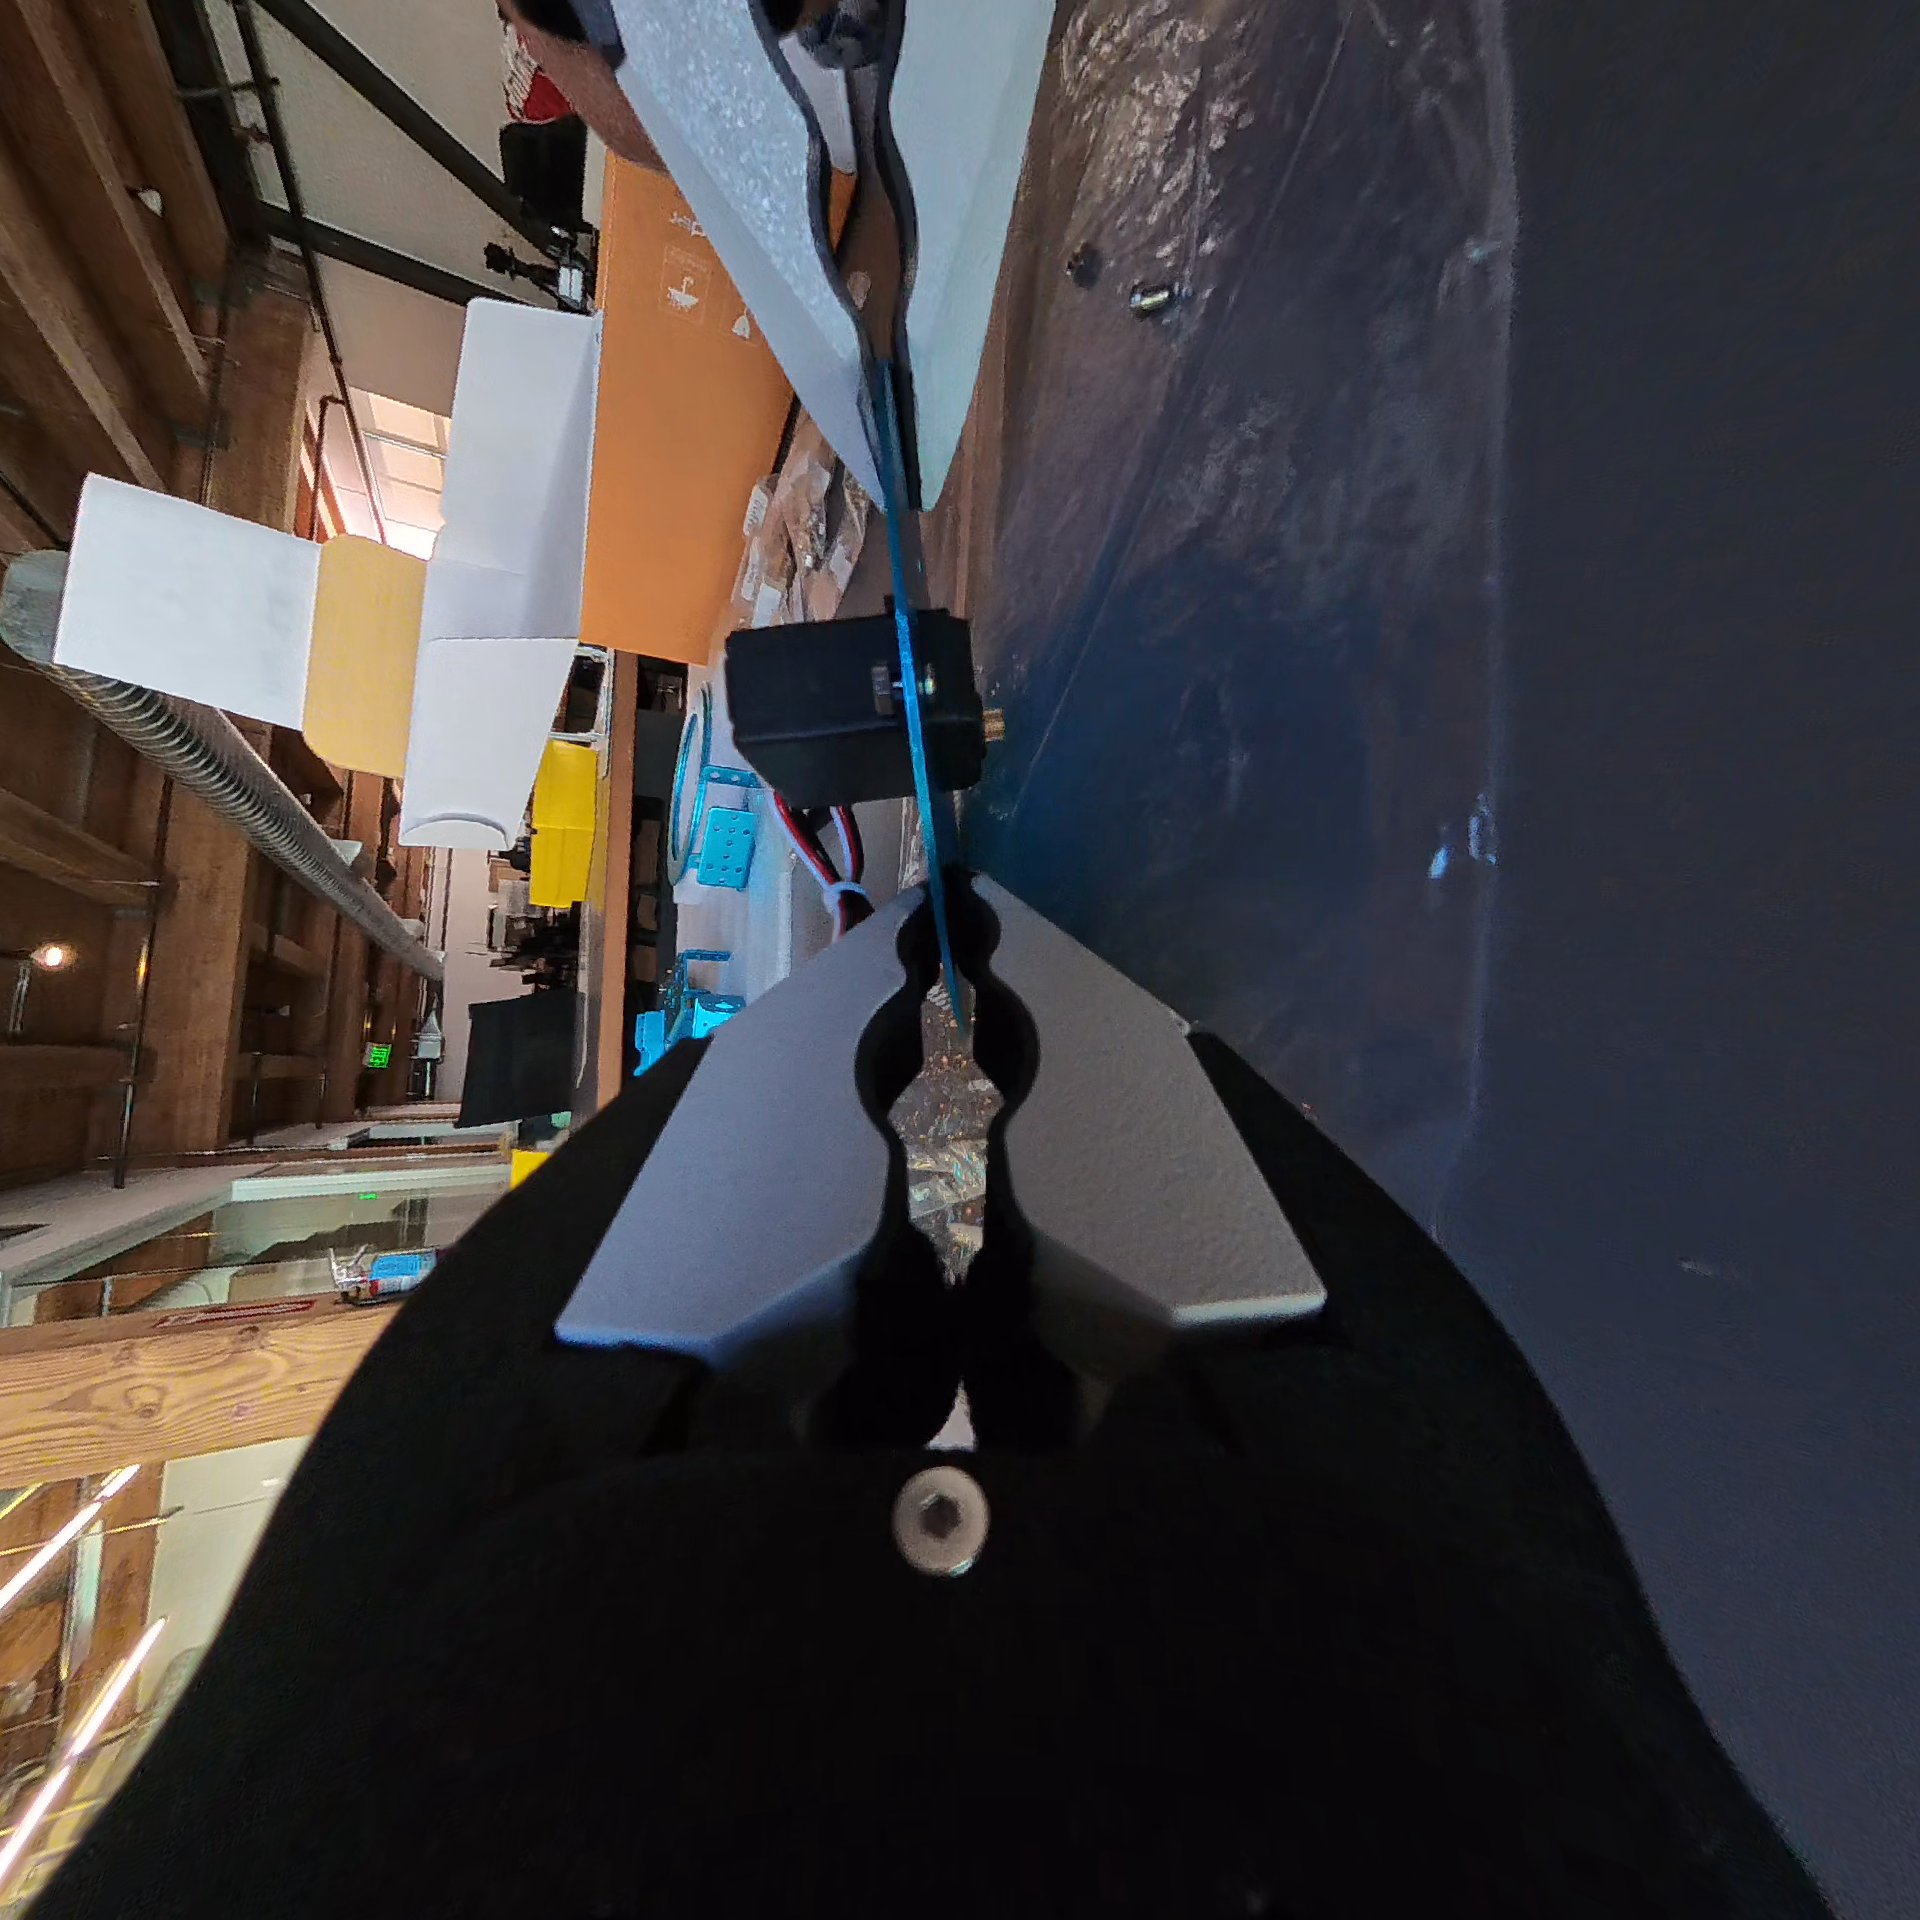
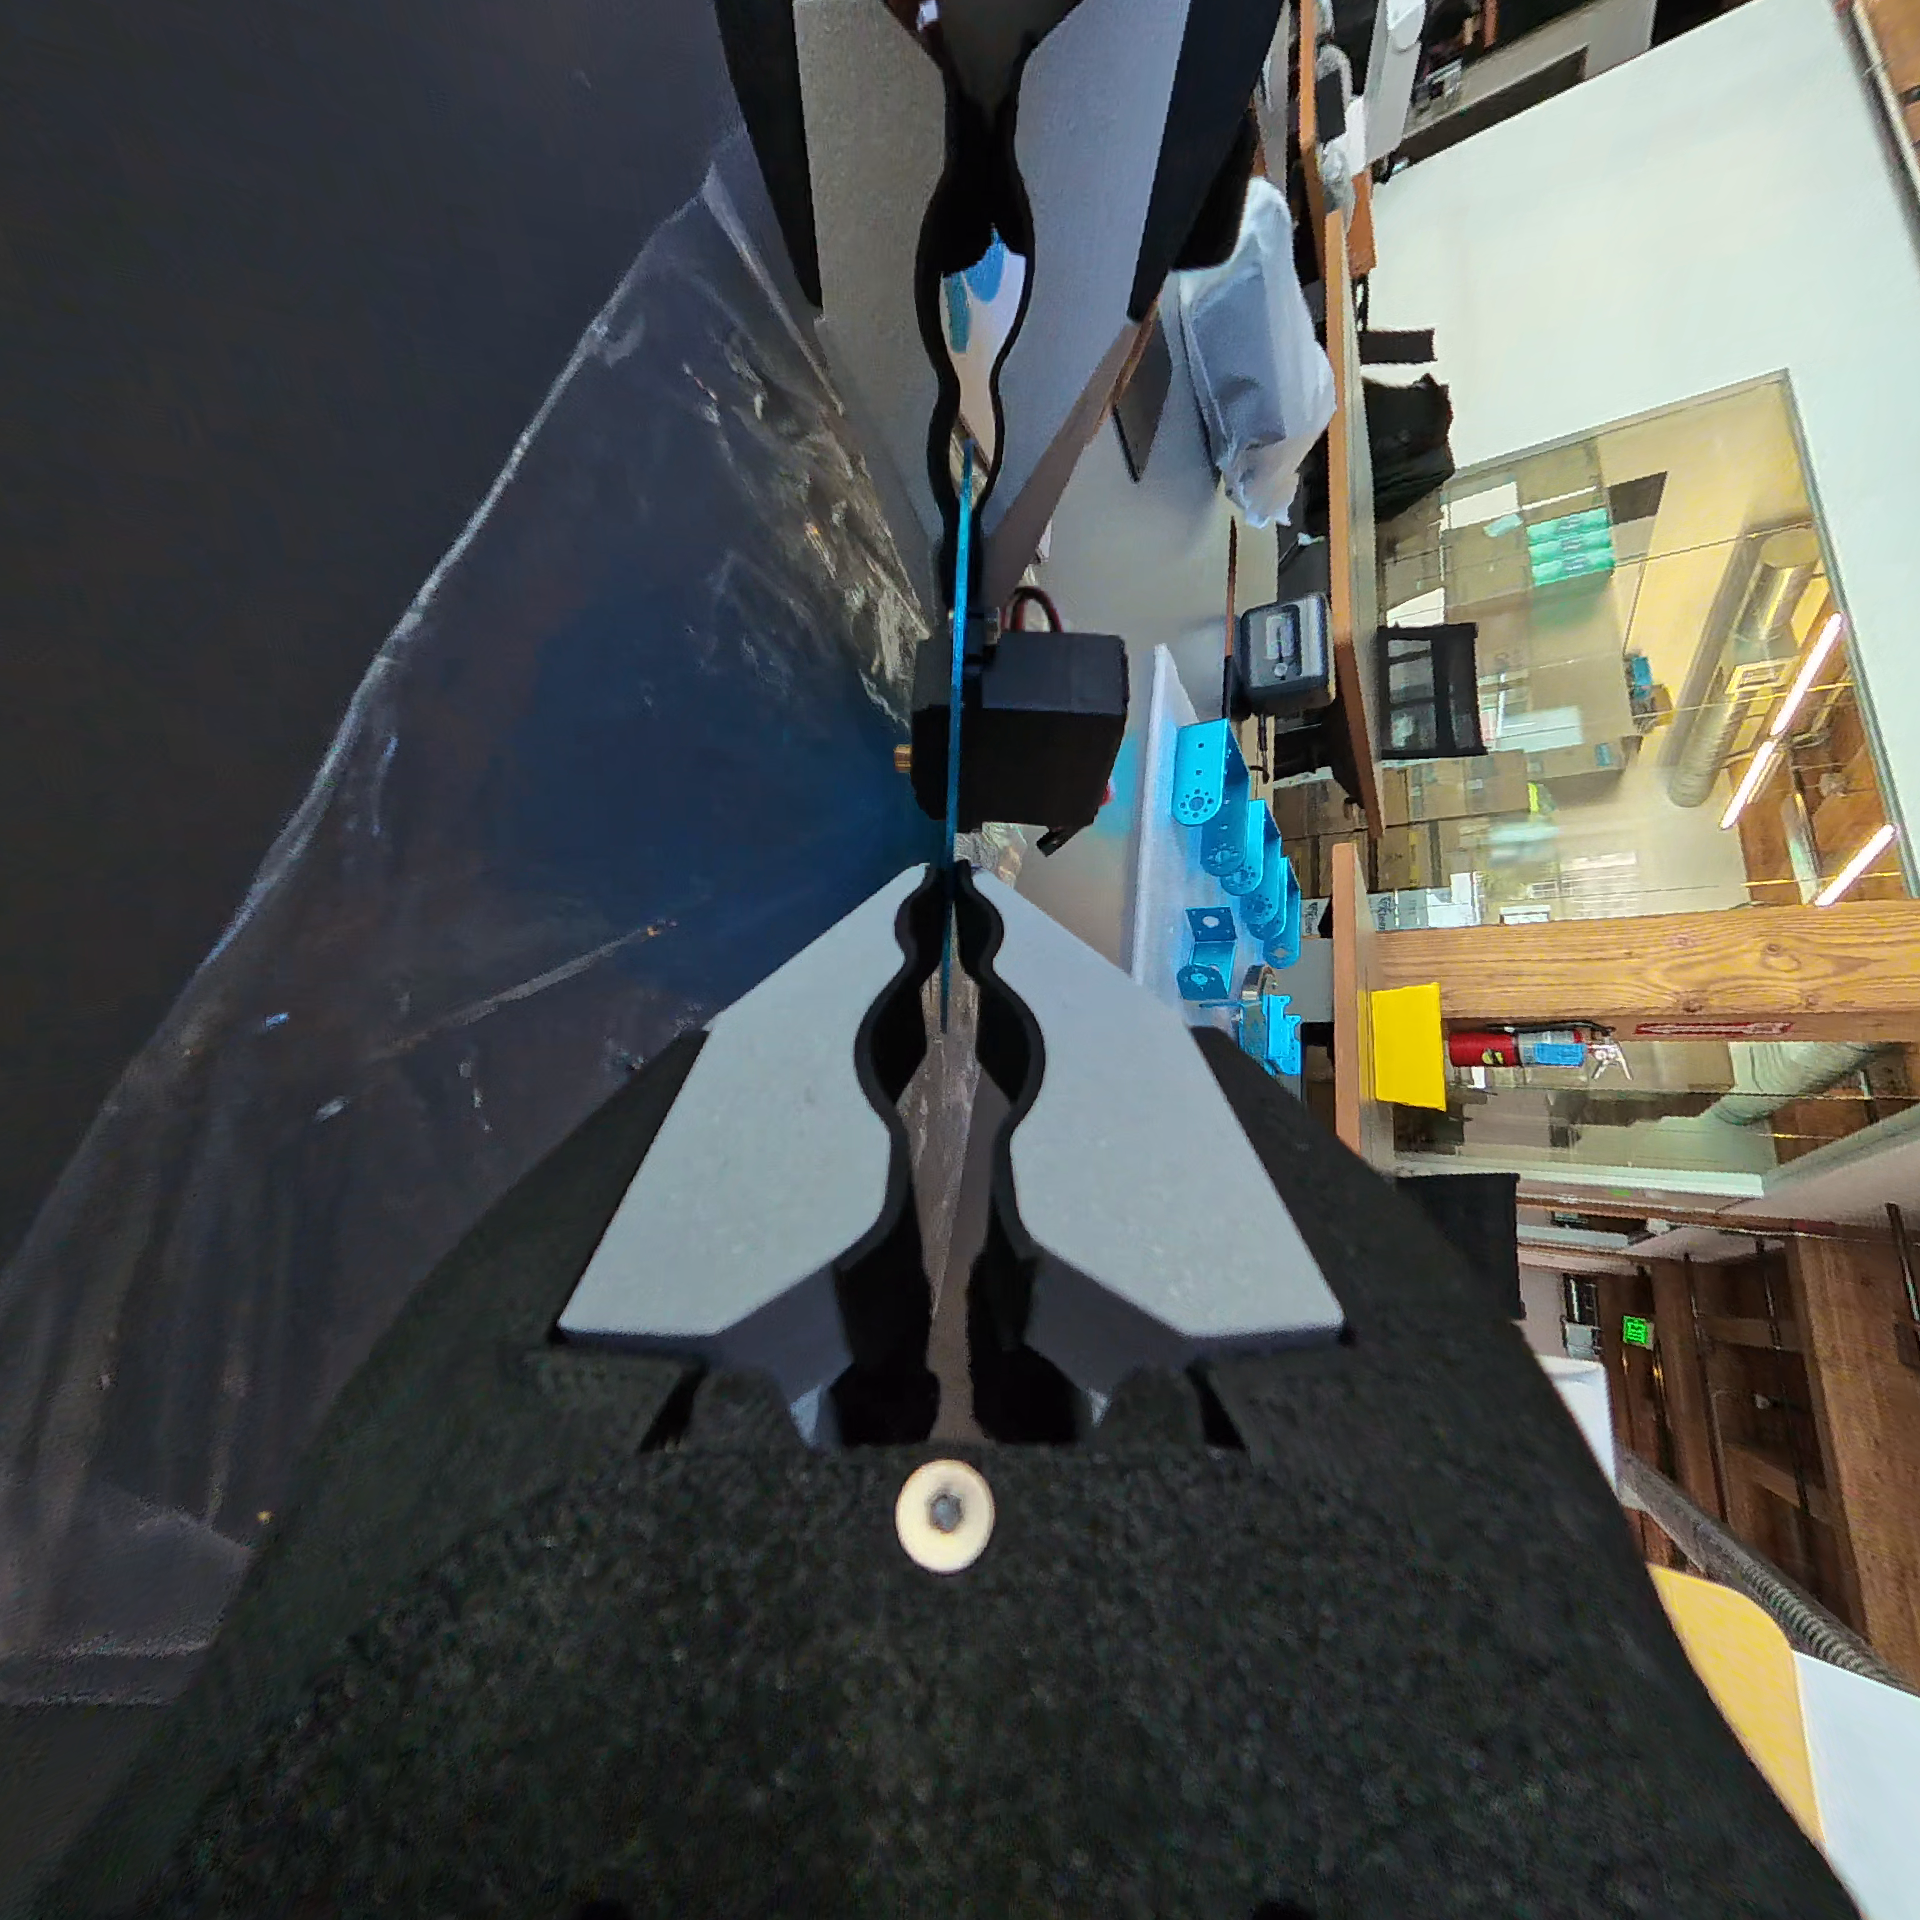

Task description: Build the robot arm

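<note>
A thin blue metal plate point(image 1: 914, 665) with a black servo motor point(image 1: 831, 717) fixed through it is held edge-on between both grippers, just above a dark mat point(image 1: 1351, 727). My left gripper point(image 1: 951, 914) is shut on one end of the plate. The right gripper's fingers point(image 1: 748, 208) clamp the far end in that view. In the right wrist view my right gripper point(image 2: 948, 883) is shut on the plate point(image 2: 961, 644), with the servo point(image 2: 1039, 727) beside it and the left gripper's fingers point(image 2: 1070, 260) on the other end. Red, black and white wires point(image 1: 831, 842) hang from the servo.
A clear plastic bag point(image 2: 520, 727) lies on the dark mat. Several blue metal brackets point(image 2: 1236, 831) sit on a white sheet. Small screws point(image 1: 1148, 301) lie on the mat. An orange box point(image 1: 675, 416), white cartons point(image 1: 499, 582) and yellow bins point(image 1: 566, 821) stand behind. My hands' fingertips stand some 7 centimeters from each other.
</note>
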